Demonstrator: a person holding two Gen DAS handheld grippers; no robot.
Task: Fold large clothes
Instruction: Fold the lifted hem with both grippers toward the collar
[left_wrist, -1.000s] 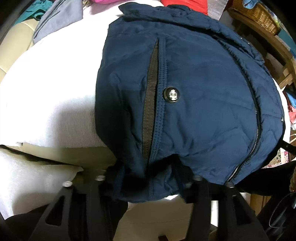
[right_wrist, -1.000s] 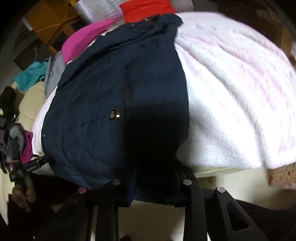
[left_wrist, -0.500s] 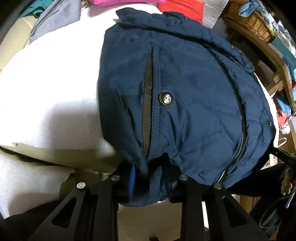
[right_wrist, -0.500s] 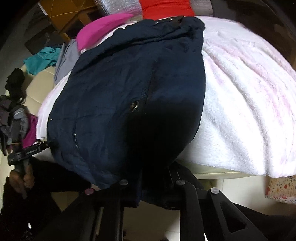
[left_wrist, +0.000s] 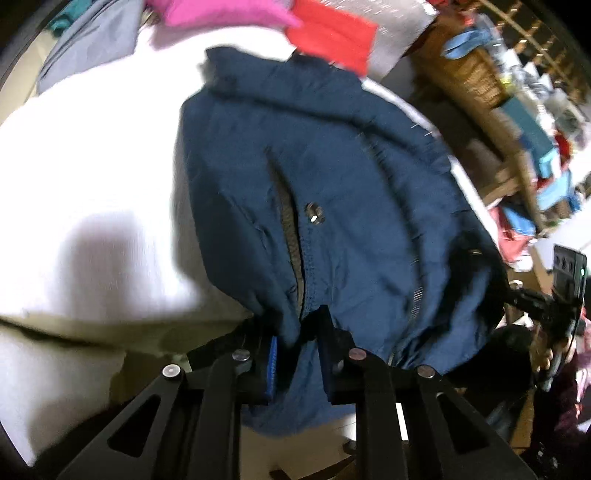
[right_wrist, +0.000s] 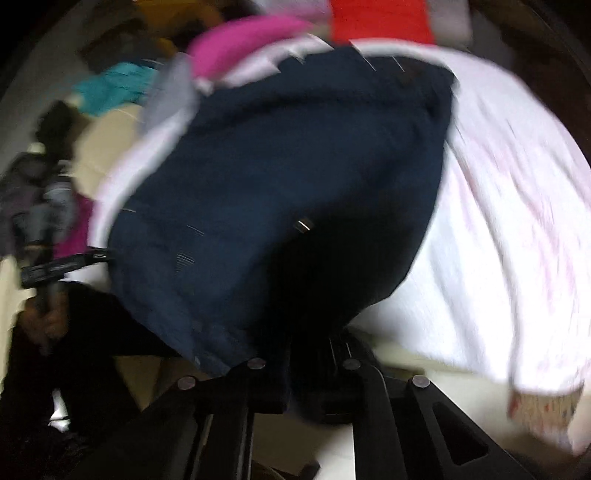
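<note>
Left gripper (left_wrist: 297, 363) clamped on near hem of navy jacket (left_wrist: 332, 192), jaws having just closed on fabric; right gripper (right_wrist: 308, 373) likewise clenched on hem at opposite corner. Jacket spread ahead of both grippers on white blanket (left_wrist: 92, 177), long axis running away toward collar. Neither hand nearer; fold likely forward, hem to collar.

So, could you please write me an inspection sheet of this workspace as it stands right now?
Surface: white fleece blanket over a cream cushion.
Job's things: navy jacket lying front up, zipper and snap button showing, hem at the near edge.
Clutter: pink, red, grey and teal garments behind the collar.
Grippers: left gripper and right gripper have just been closing; both clamp the hem.
Cables: nothing seen.
Surroundings: wicker basket on a crowded wooden shelf.
</note>
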